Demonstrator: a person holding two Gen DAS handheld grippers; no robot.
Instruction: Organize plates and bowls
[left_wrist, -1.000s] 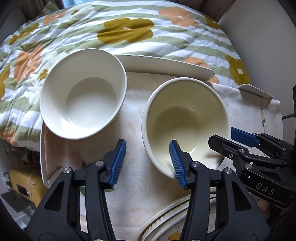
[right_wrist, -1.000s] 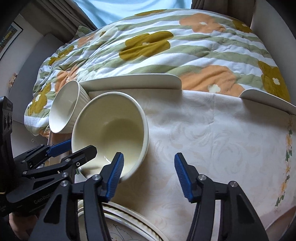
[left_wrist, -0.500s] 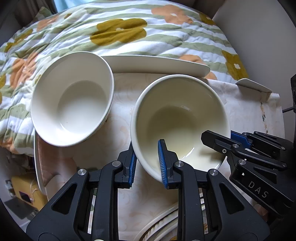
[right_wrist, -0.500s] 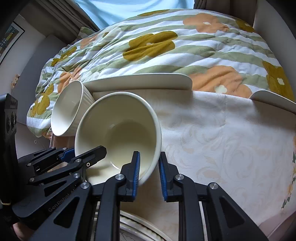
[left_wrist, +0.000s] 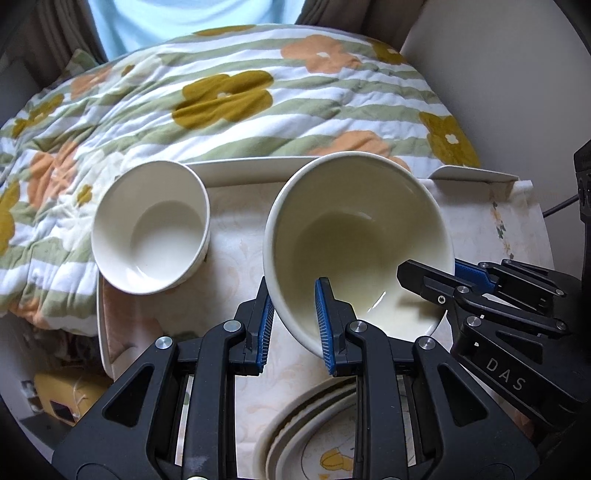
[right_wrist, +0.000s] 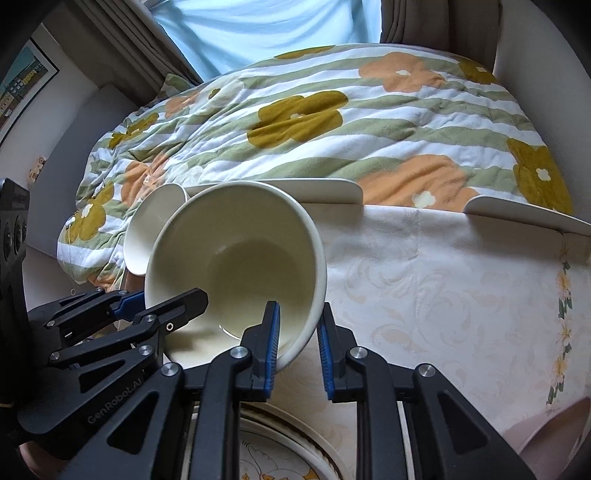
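So, your status:
Left gripper (left_wrist: 295, 325): your jaws are pinched on the near-left rim of the large cream bowl (left_wrist: 354, 236), one blue pad inside, one outside.
Right gripper (right_wrist: 297, 345): clamped on the same bowl's rim at its right side (both of your grippers share it).
Large cream bowl: tilted, its mouth toward the cameras, above the desk (right_wrist: 443, 295).
Small white bowl (left_wrist: 151, 229): to its left, resting on the desk near the far edge.
Patterned plates (left_wrist: 295, 435): stacked just below your grippers.
Surface: pale floral tablecloth.
Room: flowered striped quilt (left_wrist: 229, 96) on the bed behind, curtains beyond.
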